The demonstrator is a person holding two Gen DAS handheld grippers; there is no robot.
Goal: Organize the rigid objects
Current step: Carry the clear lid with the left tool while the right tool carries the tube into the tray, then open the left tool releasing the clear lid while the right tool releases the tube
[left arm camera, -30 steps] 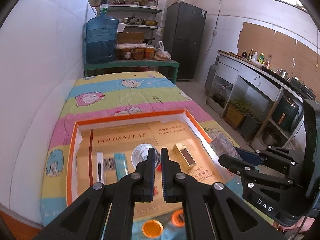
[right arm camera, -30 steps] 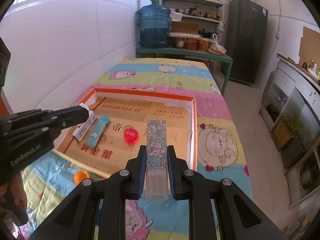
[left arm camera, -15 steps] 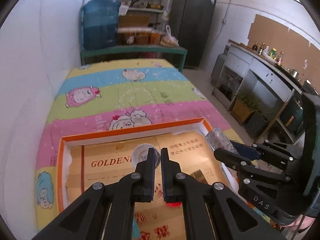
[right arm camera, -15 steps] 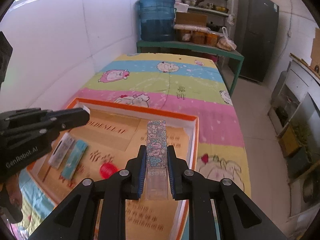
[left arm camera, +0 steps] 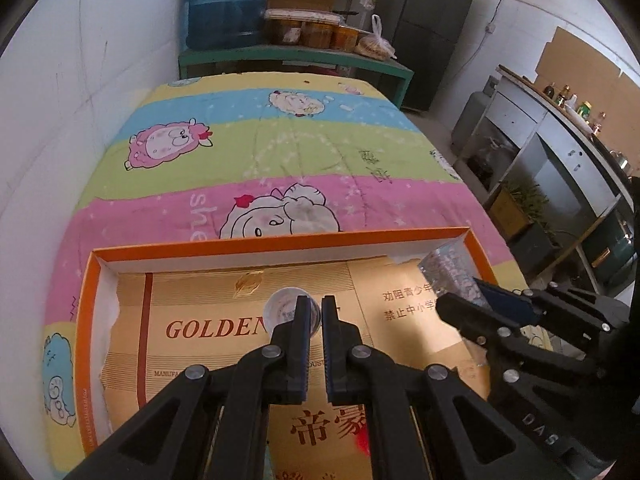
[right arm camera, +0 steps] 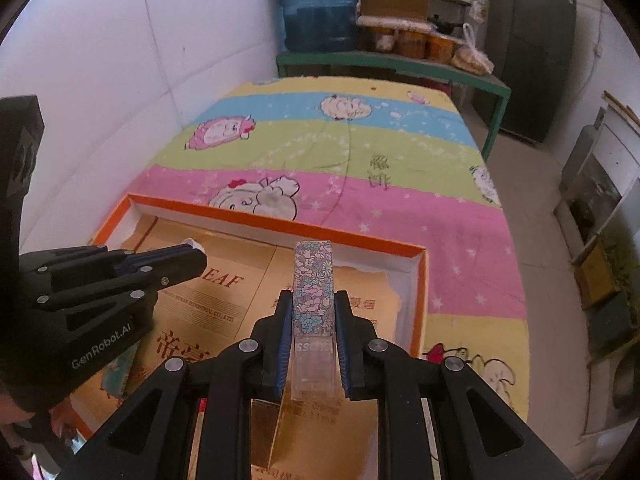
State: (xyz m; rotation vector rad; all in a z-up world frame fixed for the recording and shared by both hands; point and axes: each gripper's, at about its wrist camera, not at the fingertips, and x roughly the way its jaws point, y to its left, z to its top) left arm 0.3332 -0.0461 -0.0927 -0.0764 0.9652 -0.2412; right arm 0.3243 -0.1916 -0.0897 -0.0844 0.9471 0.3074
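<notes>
Floral print in pink, blue and white covers the long narrow box [right arm camera: 313, 280], whose near end is clear plastic with a printed label. It stands out lengthwise between the fingers of the right tongs [right arm camera: 312, 344], gripped on both long sides and held above the right half of the orange-rimmed tray [right arm camera: 280, 227]. That tray lies on a bed [right arm camera: 360, 152] under a striped cartoon-sheep quilt, toward the bed's near end, and is lined with gold printed cardboard. One small round cup [left arm camera: 286, 308] with a white rim shows at the tips of the left tongs [left arm camera: 316, 320], over the middle of the tray; the fingers there stand nearly together with only a thin slot between them, and the cup's rim appears caught in that slot, though the contact itself is hard to make out. One gold rectangular pack [right arm camera: 266, 428] lies on the cardboard beneath the right tongs, and a red object [left arm camera: 362, 440] shows partly behind the left one. Two tongs in all are in view, each visible from the other's camera, side by side over the tray.
</notes>
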